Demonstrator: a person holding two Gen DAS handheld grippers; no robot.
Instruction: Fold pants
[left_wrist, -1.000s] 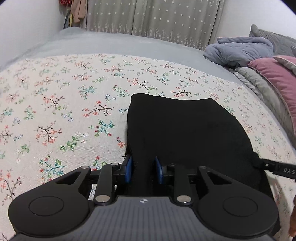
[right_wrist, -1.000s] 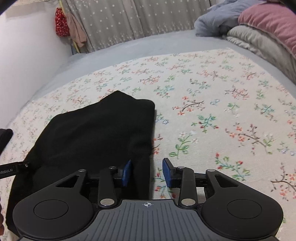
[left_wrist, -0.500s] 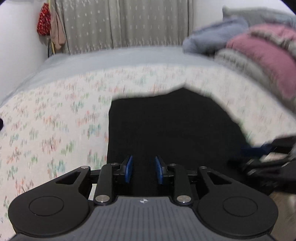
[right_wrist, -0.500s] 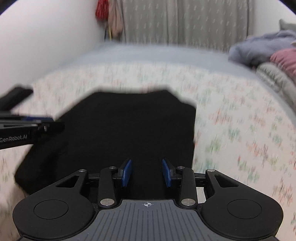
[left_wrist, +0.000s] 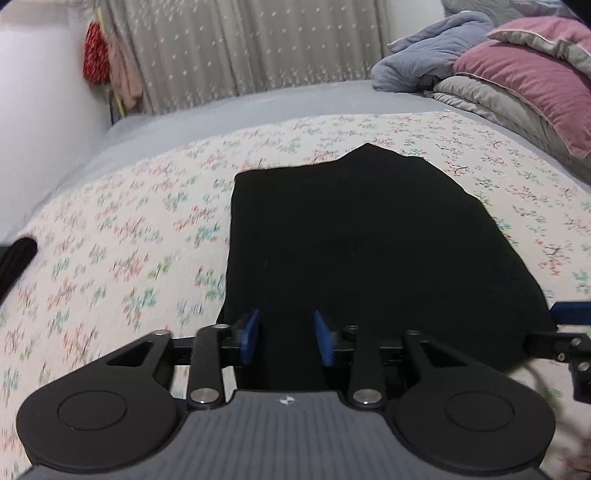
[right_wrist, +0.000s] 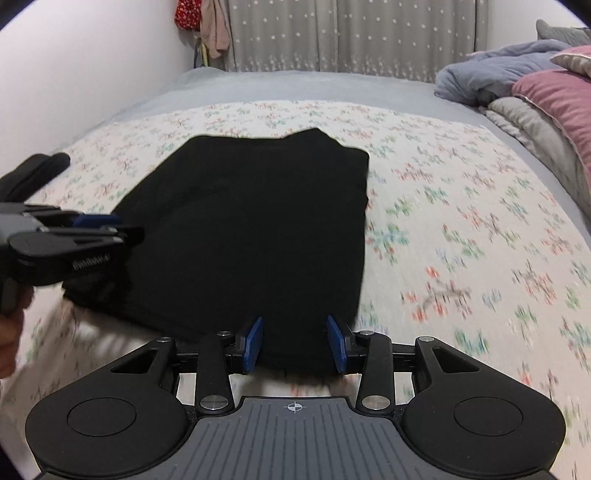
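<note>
Your left gripper sits over the near edge of the black pants. Its jaws have just been opening: the cloth lies between the blue pads, which stand apart from each other and no longer pinch it. Your right gripper is at the near right corner of the same edge, jaws also just widening, cloth between them with a gap showing at each pad. The pants lie folded into a compact dark block on the floral bedspread, long axis running away from you toward the curtain. The far edge is uneven, with one small peak. Beyond, on the right, pillows and blankets are piled.
</note>
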